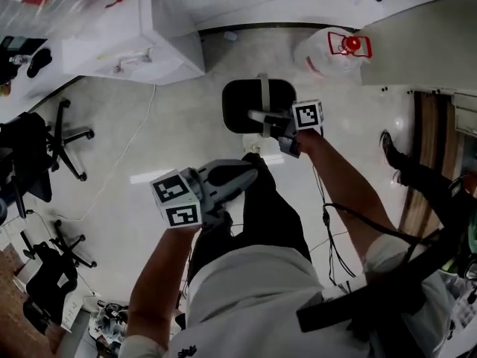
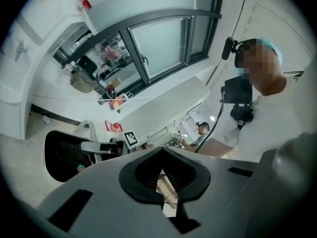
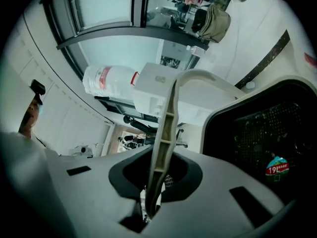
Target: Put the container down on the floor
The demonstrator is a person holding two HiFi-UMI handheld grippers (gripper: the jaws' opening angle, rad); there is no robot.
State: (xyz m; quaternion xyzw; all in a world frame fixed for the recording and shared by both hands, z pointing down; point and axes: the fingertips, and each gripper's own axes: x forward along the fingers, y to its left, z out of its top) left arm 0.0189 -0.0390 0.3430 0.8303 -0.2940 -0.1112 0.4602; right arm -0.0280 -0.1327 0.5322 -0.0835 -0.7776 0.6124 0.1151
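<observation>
Left tongs (image 2: 167, 195) pressed together, empty; right tongs (image 3: 151, 197) pinching the container (image 1: 238, 110) handle (image 3: 166, 128), I'd lower it level onto the floor (image 1: 179, 125).

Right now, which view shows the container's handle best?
Right gripper view: the handle fills the centre, clamped edge-on in the right gripper's fingers and arching over to the black container. The head view shows it only as a small pale strip across the container's top; the left gripper view shows a short piece at the left.
</observation>
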